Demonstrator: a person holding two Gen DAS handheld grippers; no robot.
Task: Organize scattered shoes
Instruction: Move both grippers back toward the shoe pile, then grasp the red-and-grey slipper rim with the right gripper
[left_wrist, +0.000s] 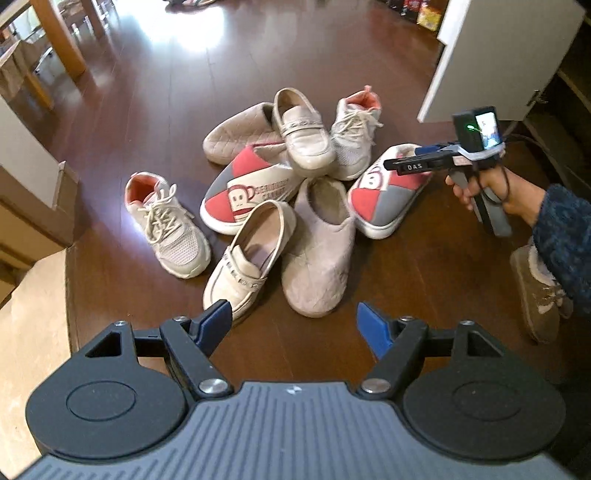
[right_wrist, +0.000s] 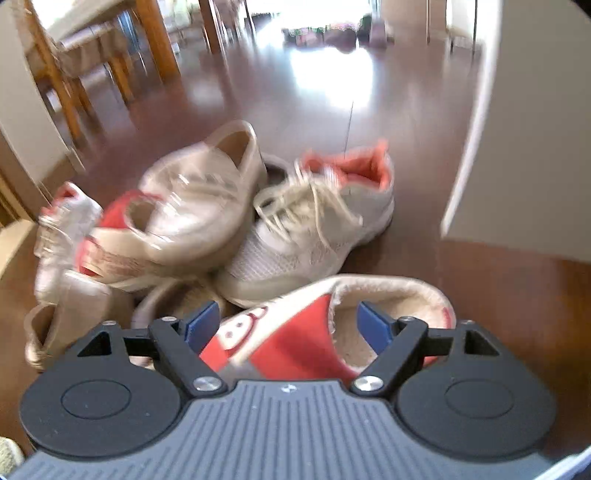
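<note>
Left-wrist view takes in the whole pile on the dark wooden floor (left_wrist: 110, 277). Farthest left, a laced white sneaker (left_wrist: 166, 225) with a coral lining sits apart from the heap. Next come a beige loafer (left_wrist: 243, 258) lying nearest the left tool (left_wrist: 295, 325), a monkey-print slip-on (left_wrist: 247, 192) behind it, a pinkish quilted slipper (left_wrist: 317, 251), a second loafer (left_wrist: 303, 129) stacked on top, and the matching sneaker (left_wrist: 354, 140) toward the back. Rightmost lies the other monkey-print slip-on (left_wrist: 388, 192), with the right tool (left_wrist: 406, 162) just above its heel opening.

Both tools are spread and pinching nothing. The left one hovers short of the loafer's toe. In the right-wrist view the right tool (right_wrist: 288, 325) straddles the slip-on's fleecy collar (right_wrist: 388, 295) without pressing on it — the picture is blurred by motion.

The step in hand looks like a first pick of that rightmost slip-on. A good grip would take the collar wall between the pads — one inside, one outside — since the soft upper may fold. Lifting straight up should avoid dragging the neighbouring sneaker. Its mate sits under the loafer, so clearing that loafer first would likely help pairing.
</note>
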